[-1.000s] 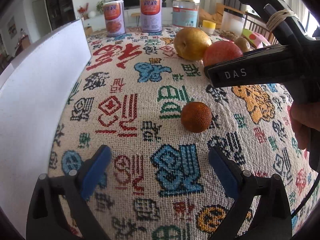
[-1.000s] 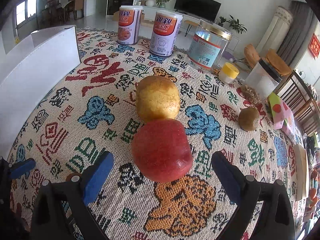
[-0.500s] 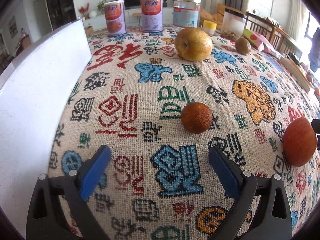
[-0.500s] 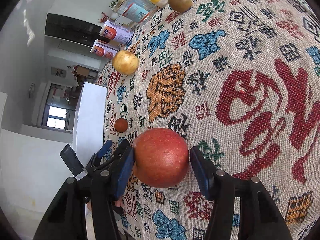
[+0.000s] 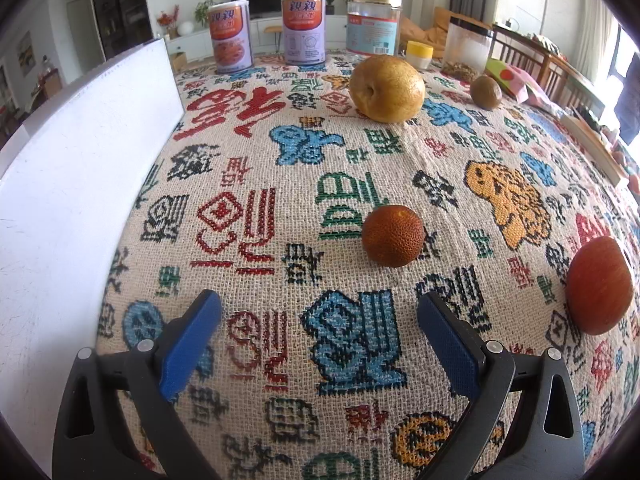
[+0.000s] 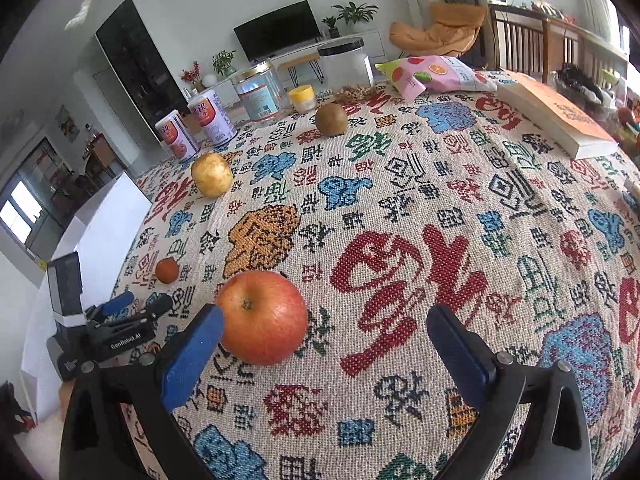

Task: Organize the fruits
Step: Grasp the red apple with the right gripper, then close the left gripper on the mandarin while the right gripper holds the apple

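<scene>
The right gripper [image 6: 326, 340] stood spread wide with the apple [image 6: 262, 317] resting on the cloth [image 6: 440, 200], touching its left pad. The left gripper [image 5: 318, 334] was also spread, empty, short of the orange [image 5: 393, 235]. Pear [image 5: 387, 88] and kiwi [image 5: 485, 92] sat farther back

Red apple [image 6: 262, 317] sits stem-up on the cloth, right by the right tool's [image 6: 326, 346] left finger. Small bumpy orange fruit [image 5: 393, 235] lies just ahead of the left tool [image 5: 318, 334]. Yellow pear [image 5: 387, 88] and brown kiwi [image 5: 485, 92] sit farther out.
</scene>
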A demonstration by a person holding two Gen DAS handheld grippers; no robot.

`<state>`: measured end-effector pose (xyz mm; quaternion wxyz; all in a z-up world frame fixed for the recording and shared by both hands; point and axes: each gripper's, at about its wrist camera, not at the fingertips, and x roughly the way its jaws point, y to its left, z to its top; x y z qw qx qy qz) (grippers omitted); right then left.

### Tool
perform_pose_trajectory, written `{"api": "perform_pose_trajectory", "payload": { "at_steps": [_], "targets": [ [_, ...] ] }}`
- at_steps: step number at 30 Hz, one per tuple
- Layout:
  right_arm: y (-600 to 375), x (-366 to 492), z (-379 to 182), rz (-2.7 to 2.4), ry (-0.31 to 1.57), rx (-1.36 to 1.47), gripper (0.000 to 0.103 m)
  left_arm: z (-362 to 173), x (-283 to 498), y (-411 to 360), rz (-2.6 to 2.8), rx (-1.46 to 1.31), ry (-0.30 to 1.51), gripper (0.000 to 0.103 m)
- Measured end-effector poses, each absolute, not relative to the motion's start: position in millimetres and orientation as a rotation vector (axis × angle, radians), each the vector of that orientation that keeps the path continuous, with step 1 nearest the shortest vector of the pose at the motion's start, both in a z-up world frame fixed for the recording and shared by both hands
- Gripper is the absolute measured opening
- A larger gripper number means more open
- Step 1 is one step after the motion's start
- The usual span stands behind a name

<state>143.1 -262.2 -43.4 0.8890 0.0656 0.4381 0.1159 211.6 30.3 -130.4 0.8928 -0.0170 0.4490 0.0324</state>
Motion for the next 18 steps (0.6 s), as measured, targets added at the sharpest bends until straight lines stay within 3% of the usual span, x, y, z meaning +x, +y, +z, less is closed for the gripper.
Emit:
{"api": "perform_pose_trajectory", "payload": {
  "at_steps": [7, 18],
  "targets": [
    [-206, 121, -86, 0.338, 0.936, -0.235, 0.101, -130, 211, 30, 0.067, -0.036, 0.931, 0.1],
    [-210, 135, -104, 0.304, 0.959, -0.148, 0.103, -130, 211, 30, 0.067, -0.036, 0.931, 0.1]
  ]
}}
